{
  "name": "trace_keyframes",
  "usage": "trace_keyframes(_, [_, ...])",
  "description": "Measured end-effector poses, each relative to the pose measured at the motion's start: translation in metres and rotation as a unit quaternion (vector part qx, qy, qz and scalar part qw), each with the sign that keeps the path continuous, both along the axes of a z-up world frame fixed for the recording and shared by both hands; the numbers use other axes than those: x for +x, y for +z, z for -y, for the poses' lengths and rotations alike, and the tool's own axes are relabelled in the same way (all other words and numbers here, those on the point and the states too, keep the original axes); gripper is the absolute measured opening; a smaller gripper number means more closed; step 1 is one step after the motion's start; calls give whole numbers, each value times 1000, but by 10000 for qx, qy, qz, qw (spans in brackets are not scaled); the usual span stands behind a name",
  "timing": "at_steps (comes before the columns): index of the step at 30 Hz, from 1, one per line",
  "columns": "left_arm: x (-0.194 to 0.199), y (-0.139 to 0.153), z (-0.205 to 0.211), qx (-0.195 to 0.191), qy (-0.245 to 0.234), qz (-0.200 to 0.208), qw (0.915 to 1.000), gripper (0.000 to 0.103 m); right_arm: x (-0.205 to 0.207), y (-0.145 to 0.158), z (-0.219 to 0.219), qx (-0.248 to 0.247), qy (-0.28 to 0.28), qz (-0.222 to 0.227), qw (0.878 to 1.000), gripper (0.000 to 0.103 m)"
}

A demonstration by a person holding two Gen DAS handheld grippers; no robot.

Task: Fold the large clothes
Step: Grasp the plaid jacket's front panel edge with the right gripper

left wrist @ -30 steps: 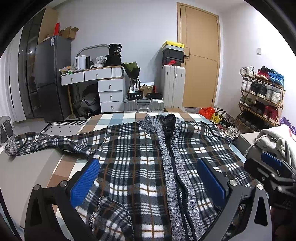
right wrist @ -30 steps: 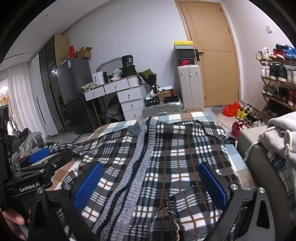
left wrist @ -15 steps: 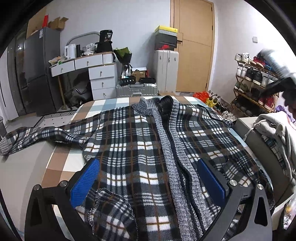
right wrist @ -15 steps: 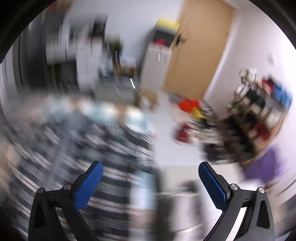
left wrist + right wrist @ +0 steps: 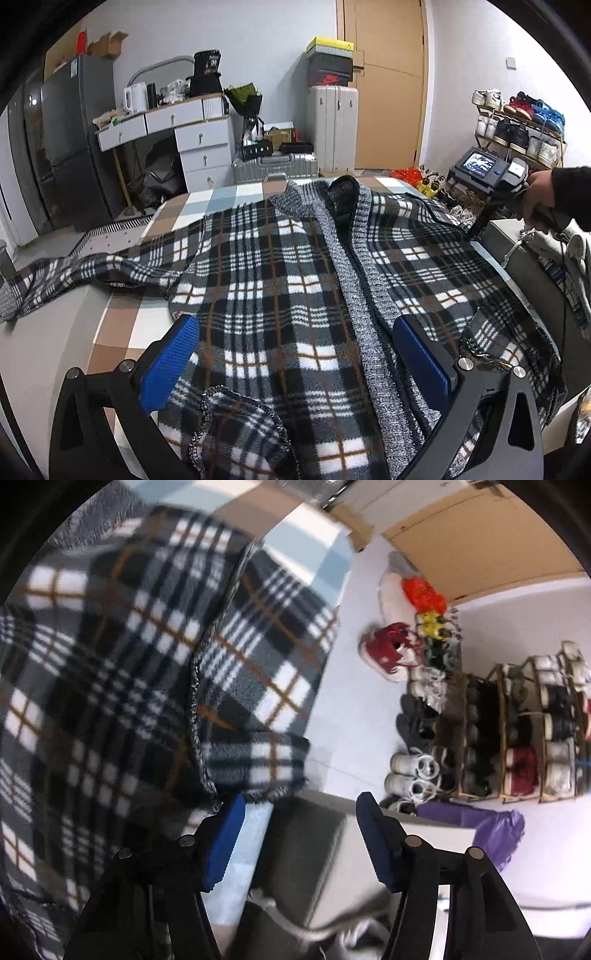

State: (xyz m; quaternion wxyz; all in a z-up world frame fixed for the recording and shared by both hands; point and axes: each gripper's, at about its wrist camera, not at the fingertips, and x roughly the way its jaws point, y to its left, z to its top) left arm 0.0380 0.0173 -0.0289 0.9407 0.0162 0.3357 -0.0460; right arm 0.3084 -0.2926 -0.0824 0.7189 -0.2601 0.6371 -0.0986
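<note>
A plaid cardigan (image 5: 280, 288) lies spread open on a bed (image 5: 122, 332) covered in a checked sheet, its grey knit placket (image 5: 354, 295) running down the middle and 1 sleeve (image 5: 74, 273) stretched out to the left across the bed. A folded-up corner of the hem (image 5: 236, 432) sits near the bottom of the left wrist view.

The left tongs (image 5: 295, 365) hover low over the cardigan's lower front with their blue pads (image 5: 170, 365) wide apart; nothing is gripped, and the cloth lies below the gap rather than pinched.

The right tongs (image 5: 299, 842) point steeply down at the bed's right edge, just past the cardigan's right sleeve (image 5: 258, 686), which hangs over that edge. Their jaws are closing and stand about half open, with nothing between them; the sleeve's cuff (image 5: 258, 764) lies just ahead of the tips, and whether the left pad touches it cannot be told through the blur. In the left wrist view a hand (image 5: 541, 199) in a dark sleeve holds this tool at the cardigan's far right shoulder.

Beyond the bed stand a shoe rack (image 5: 517, 734), a door (image 5: 384, 85), a white suitcase (image 5: 332, 125) and a desk with drawers (image 5: 177, 136).
</note>
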Motion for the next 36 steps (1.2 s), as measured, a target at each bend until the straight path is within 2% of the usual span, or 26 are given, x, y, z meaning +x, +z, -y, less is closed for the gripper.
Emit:
trace_keyframes(1, [1,0,-1,-47,9,-43,10000,102,3,0,7,329,-183,39,9993,56])
trace_keyframes(2, [2,0,-3,-101,23,-82,9999,102,4,-1,12,590,-299,52,9978,49])
trace_keyframes(5, [3,0,-5,-193,25,-152,9997,102,4,-6,19,916,-360,160,9950,39])
trace_keyframes(6, [4,0,-6,-204,26,-157,9997,102,5,-5,21,1118,-426,172,9927,29])
trace_keyframes(9, [4,0,-7,-257,18,-165,9995,102,8,1,26,1476,-638,390,9862,10])
trace_keyframes(12, [2,2,-3,-253,-18,-136,9996,102,10,7,35,1858,-1003,657,9752,8])
trace_keyframes(16, [2,3,-1,-208,-50,-101,9997,102,10,23,44,2543,-1191,1323,9506,7])
trace_keyframes(19, [3,3,-2,-248,-41,-112,9996,102,5,41,36,2913,-1008,1734,9354,7])
trace_keyframes(22, [3,3,-3,-273,-28,-107,9996,102,-9,61,4,3415,-342,1997,9178,7])
trace_keyframes(25, [3,4,-3,-286,-14,-98,9995,102,-21,65,-32,3741,221,1908,9073,7])
trace_keyframes(28, [2,5,-2,-294,-20,-75,9995,102,-34,50,-72,4116,715,1593,8945,7])
trace_keyframes(31, [1,6,-3,-298,-19,-34,9995,102,-48,24,-109,4674,984,1165,8708,7])
trace_keyframes(33, [2,6,-5,-307,-18,-31,9995,102,-55,7,-130,4768,1043,977,8673,8])
trace_keyframes(36, [3,6,-5,-319,-2,-44,9995,102,-52,-21,-141,5058,714,548,8580,9])
